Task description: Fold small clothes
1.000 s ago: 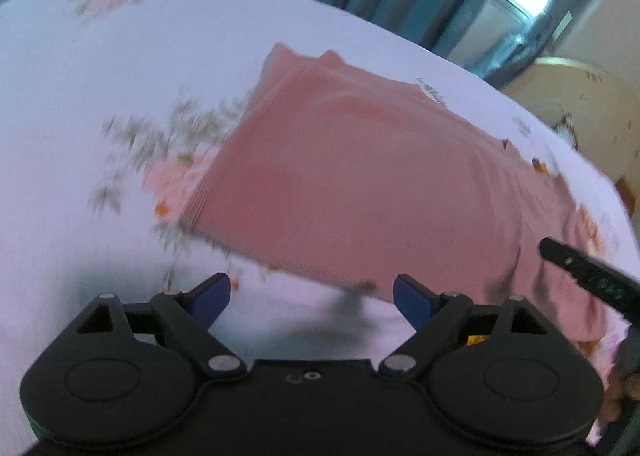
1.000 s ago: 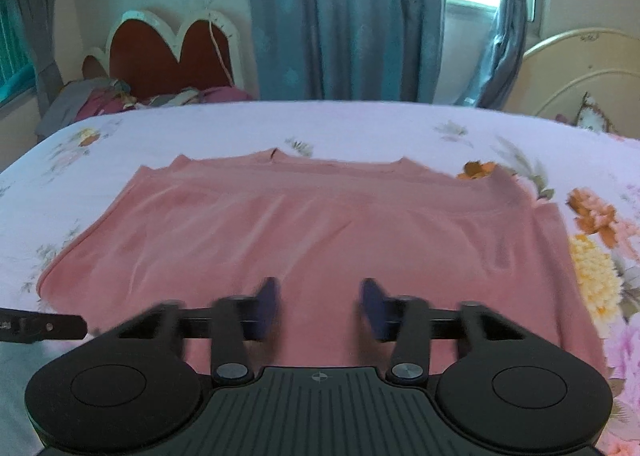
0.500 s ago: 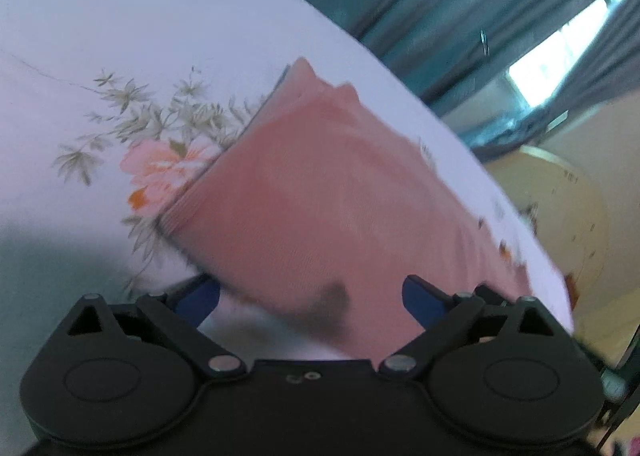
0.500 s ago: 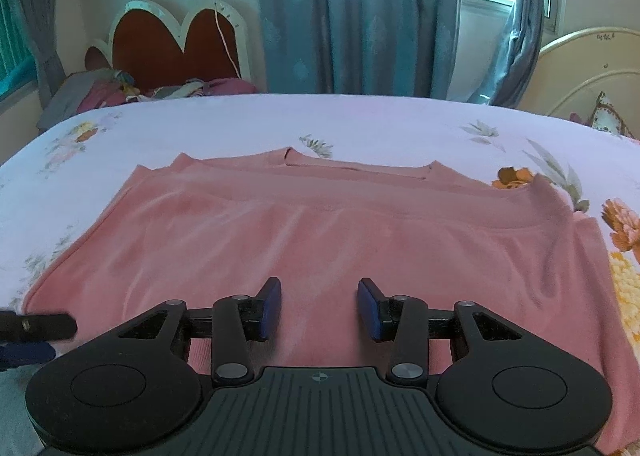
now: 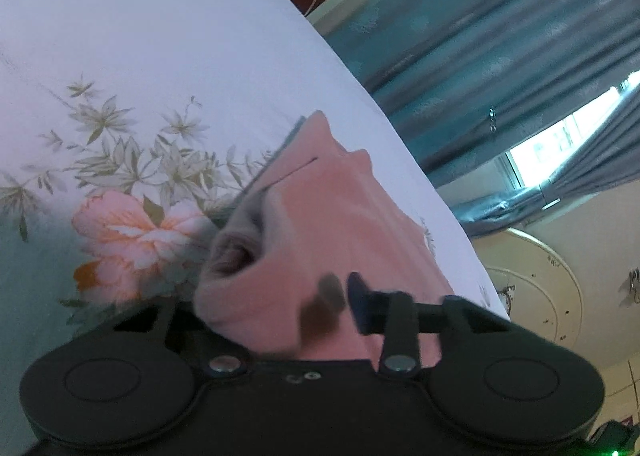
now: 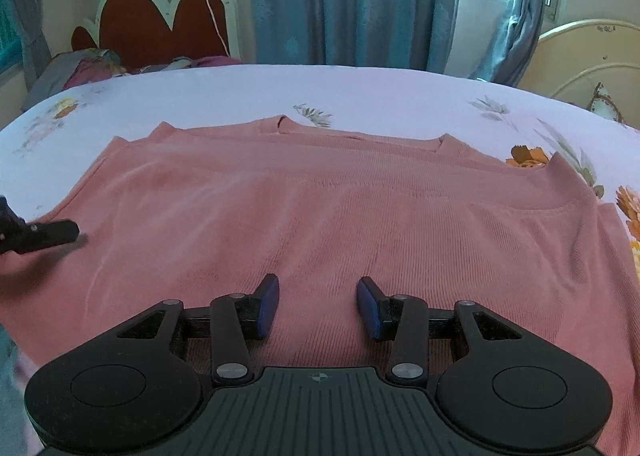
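Observation:
A pink knit garment (image 6: 320,224) lies spread flat on the floral bedsheet (image 6: 360,96). My right gripper (image 6: 318,306) is open, its blue pads low over the garment's near hem, empty. My left gripper (image 5: 304,308) is closing on the garment's left edge (image 5: 320,240); cloth bunches between the jaws and hides the left finger, only the right blue pad (image 5: 360,304) shows. The left gripper's finger also shows at the far left of the right wrist view (image 6: 40,236), over the garment's left edge.
The bed's red and white headboard (image 6: 160,20) and a pile of clothes (image 6: 88,68) lie at the far side. Blue curtains (image 6: 340,0) hang behind. A cream headboard (image 6: 588,56) stands at the right.
My left gripper has moved forward onto the garment's left edge and its jaws have closed in from wide open, bunching the cloth. My right gripper has edged forward over the hem.

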